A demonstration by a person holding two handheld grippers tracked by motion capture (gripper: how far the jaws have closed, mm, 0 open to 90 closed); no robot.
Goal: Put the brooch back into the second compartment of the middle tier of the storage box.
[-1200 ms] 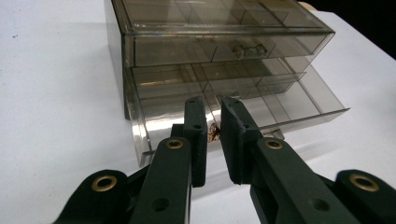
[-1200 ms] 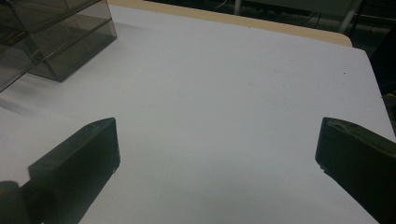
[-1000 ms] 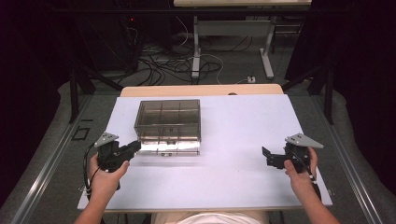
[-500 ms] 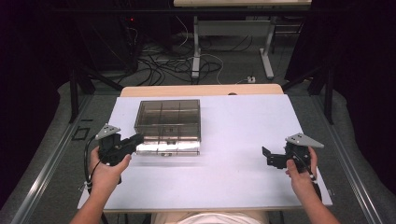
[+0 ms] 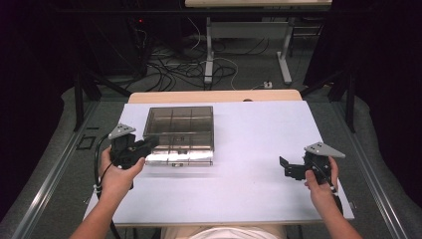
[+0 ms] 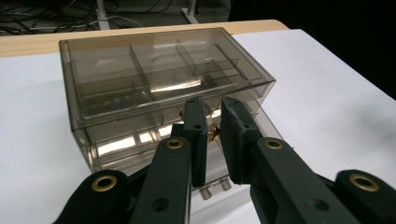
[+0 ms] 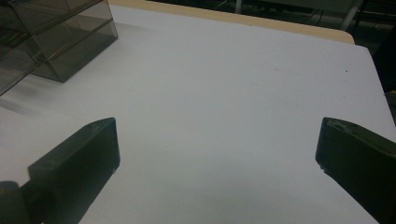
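Observation:
A smoky clear plastic compartment box (image 5: 179, 124) stands on the white table top (image 5: 259, 129), left of centre. In the left gripper view the box (image 6: 154, 70) shows its dividers and a lower part that juts toward me. My left gripper (image 5: 149, 143) hovers at the box's front left corner, shut, its jaws (image 6: 212, 109) almost touching. A small brass piece (image 6: 214, 132) on the box front shows in the narrow gap; I cannot tell whether it is pinched. My right gripper (image 5: 285, 168) is held over the table at the right, open, with nothing between its jaws (image 7: 217, 135).
The box corner (image 7: 56, 37) lies far to the left in the right gripper view. A wooden table edge (image 5: 214, 95) runs behind the white top. Beyond it are cables and table legs (image 5: 209, 55) on the floor.
My left gripper has risen and moved in toward the box's front left corner. The right gripper and the box have stayed where they were.

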